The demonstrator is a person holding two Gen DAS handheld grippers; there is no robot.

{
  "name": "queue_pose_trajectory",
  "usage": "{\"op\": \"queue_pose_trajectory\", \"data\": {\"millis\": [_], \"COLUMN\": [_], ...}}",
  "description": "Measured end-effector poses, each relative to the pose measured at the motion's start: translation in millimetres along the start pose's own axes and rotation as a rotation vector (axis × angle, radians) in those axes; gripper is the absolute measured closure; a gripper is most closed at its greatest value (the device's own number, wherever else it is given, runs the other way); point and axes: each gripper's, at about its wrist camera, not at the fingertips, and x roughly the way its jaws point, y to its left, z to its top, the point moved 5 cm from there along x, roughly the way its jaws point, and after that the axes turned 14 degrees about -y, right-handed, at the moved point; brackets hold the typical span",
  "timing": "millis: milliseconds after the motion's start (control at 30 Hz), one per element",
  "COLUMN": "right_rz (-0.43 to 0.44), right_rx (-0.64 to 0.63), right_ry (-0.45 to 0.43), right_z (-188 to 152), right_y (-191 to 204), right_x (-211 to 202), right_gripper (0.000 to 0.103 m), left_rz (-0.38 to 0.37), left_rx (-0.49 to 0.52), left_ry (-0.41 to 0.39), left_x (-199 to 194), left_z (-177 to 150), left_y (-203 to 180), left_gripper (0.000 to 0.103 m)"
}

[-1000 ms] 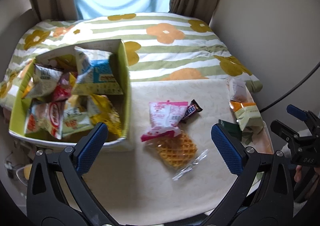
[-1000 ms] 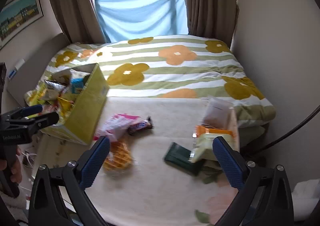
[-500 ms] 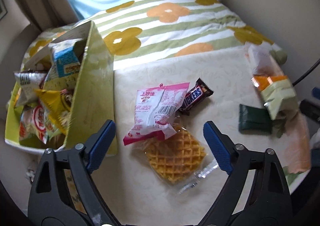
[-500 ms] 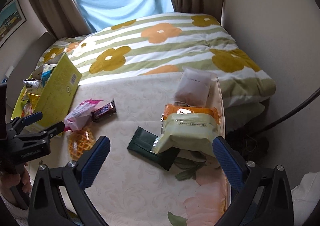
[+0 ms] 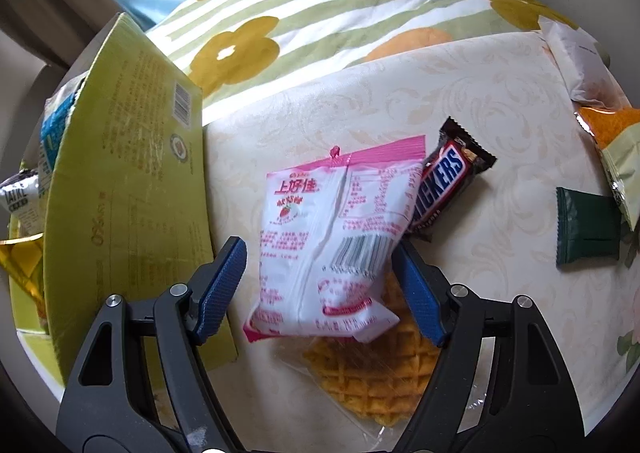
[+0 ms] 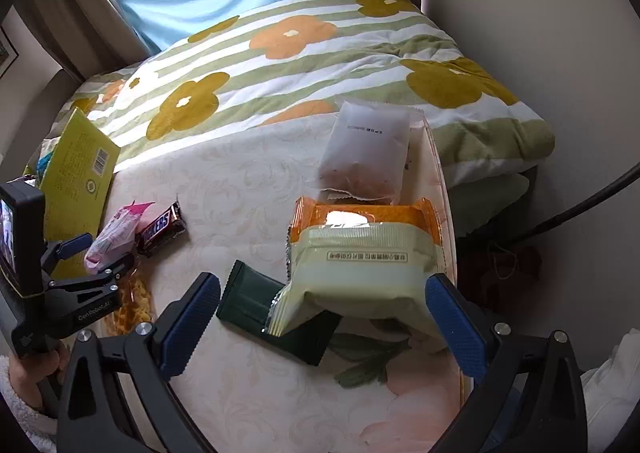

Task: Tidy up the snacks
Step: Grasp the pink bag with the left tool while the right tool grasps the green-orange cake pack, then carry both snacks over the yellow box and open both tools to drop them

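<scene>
Table (image 5: 500, 101): pink packet (image 5: 332, 241) between spread left jaws, beside box (image 5: 128, 193).

On the cream patterned table (image 5: 460, 101), the pink-and-white foil snack bag (image 5: 332, 245) sits at centre, lying over the clear-wrapped golden waffle (image 5: 376, 381) at its 6 o'clock. The brown Snickers bar (image 5: 444, 185) touches it at 2 o'clock. The green cardboard box (image 5: 124, 189) stands at 9 o'clock, the dark green flat packet (image 5: 586, 229) well apart at 3 o'clock.
</scene>
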Motion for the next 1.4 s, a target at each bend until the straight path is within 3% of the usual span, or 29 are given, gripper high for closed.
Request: {"op": "queue_pose_trajectory", "data": {"millis": [233,500,800,1200,1400], "right_rz": [-0.037,-0.075,-0.092,-0.064,-0.037], "right_rx": [0.006,0.016,0.014,0.005,0.002], "right_ry": [0.036,0.060,0.076,0.104,0.081], "right_z": [0,-3,-8,-16,-17], "right_y": [-6,-14,-19,-22,-20], "right_x": [16,30,40,56,48], "right_gripper": [0.001,0.001,0.001,0.001,0.022], "left_rz": [-0.049,-0.076,-0.103,-0.109,-0.102], "left_rx": [-0.012,-0.001,-0.050,-0.062,-0.076], "left_ry": [0.052,0.059,0.071,0.018,-0.005], "left_x": [18,20,12,-12,-27], "left_z": [1,3,3,15,16], "left_y": [2,-1,5,3,3], "left_gripper": [0.039,0.054,0.057,0.057,0.057]}}
